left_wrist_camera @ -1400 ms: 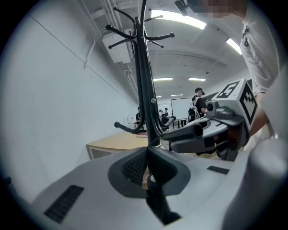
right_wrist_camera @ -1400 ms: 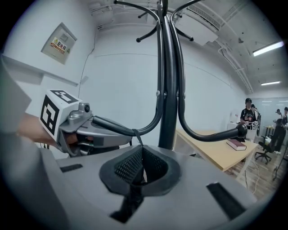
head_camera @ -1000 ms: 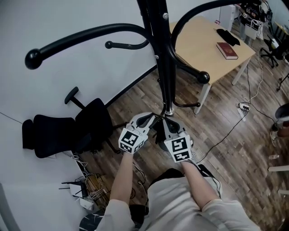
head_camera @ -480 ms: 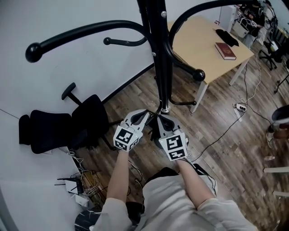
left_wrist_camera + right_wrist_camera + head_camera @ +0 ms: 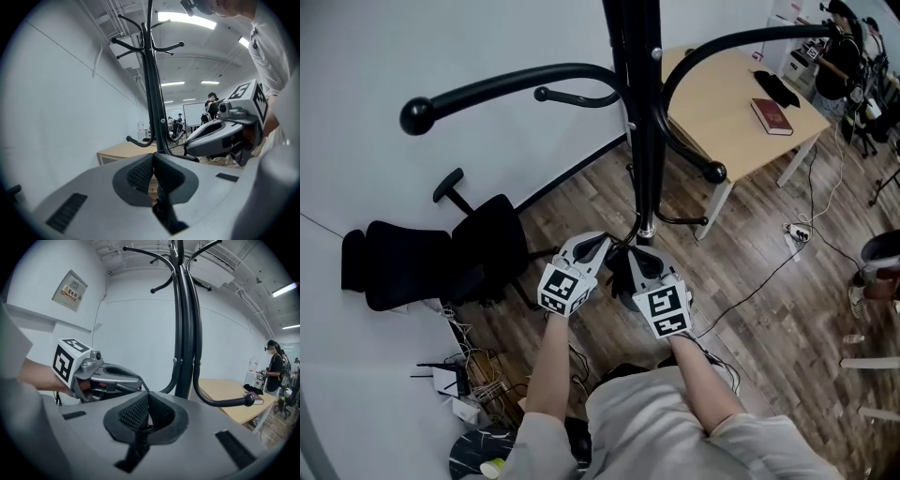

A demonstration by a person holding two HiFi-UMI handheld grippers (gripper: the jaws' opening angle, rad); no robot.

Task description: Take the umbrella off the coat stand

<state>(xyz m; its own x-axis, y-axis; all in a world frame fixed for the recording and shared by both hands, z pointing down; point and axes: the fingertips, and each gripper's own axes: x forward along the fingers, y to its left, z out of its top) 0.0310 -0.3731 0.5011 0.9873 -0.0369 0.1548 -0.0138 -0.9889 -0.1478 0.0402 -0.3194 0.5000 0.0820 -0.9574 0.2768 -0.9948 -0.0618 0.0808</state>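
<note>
The black coat stand (image 5: pixel 643 141) rises with curved, ball-tipped arms spreading to either side. Low down, just in front of its pole, the left claw (image 5: pixel 614 247) and the right claw (image 5: pixel 635 261) sit side by side with their tips close together. Each is fully closed, with nothing between its pads. No view lets an umbrella be told apart from the stand's dark pole. Right of the stand, a wooden surface (image 5: pixel 722 103) carries a red book (image 5: pixel 772 116). Left of the stand, a black office chair (image 5: pixel 441 258) is on the wood floor (image 5: pixel 769 244).
</note>
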